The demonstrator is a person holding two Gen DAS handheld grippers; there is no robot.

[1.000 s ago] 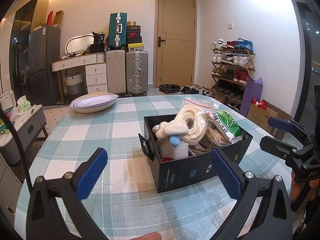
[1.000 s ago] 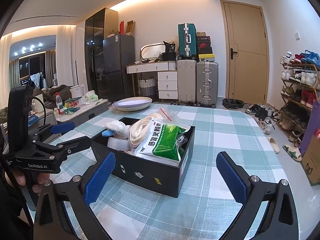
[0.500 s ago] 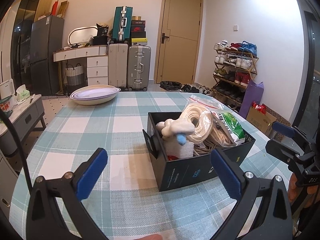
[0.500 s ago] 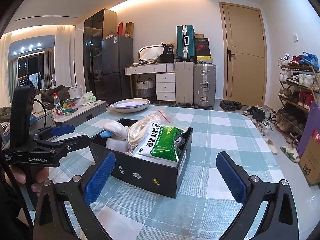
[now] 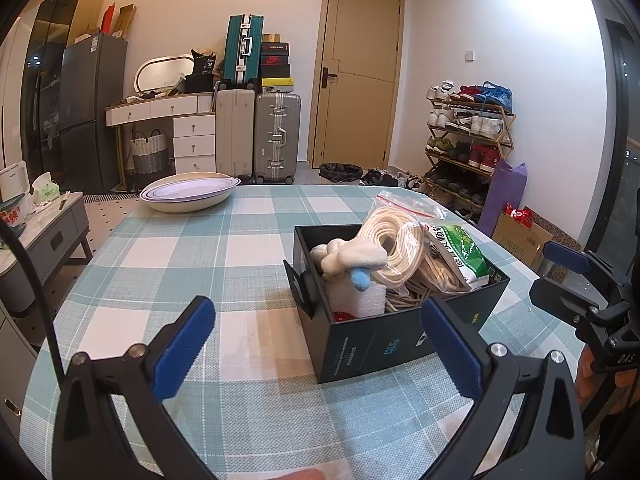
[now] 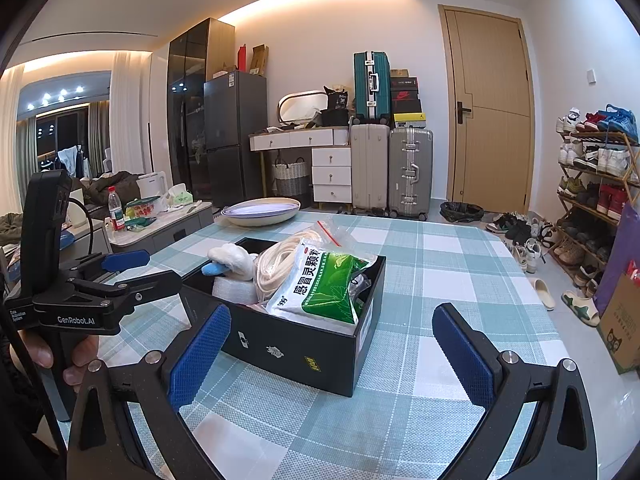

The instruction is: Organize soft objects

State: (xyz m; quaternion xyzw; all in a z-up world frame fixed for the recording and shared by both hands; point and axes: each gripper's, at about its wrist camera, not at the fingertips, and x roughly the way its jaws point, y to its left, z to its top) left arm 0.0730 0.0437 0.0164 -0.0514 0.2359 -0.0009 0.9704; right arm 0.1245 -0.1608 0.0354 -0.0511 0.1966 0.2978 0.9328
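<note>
Inside, black box (image 5: 372,344) overflows with rope coils (image 5: 394,240).

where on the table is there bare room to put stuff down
Bare checked cloth lies between the black box and the white bowl, and right of the box toward the shoe rack. The box itself is packed.

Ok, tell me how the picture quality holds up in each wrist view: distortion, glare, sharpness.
Left wrist view: strong fisheye bending, dark corners, black box sharp, open left gripper in focus. Right wrist view: same curvature, ceiling strip light blown out, green packet print legible, open right gripper crisp.
</note>
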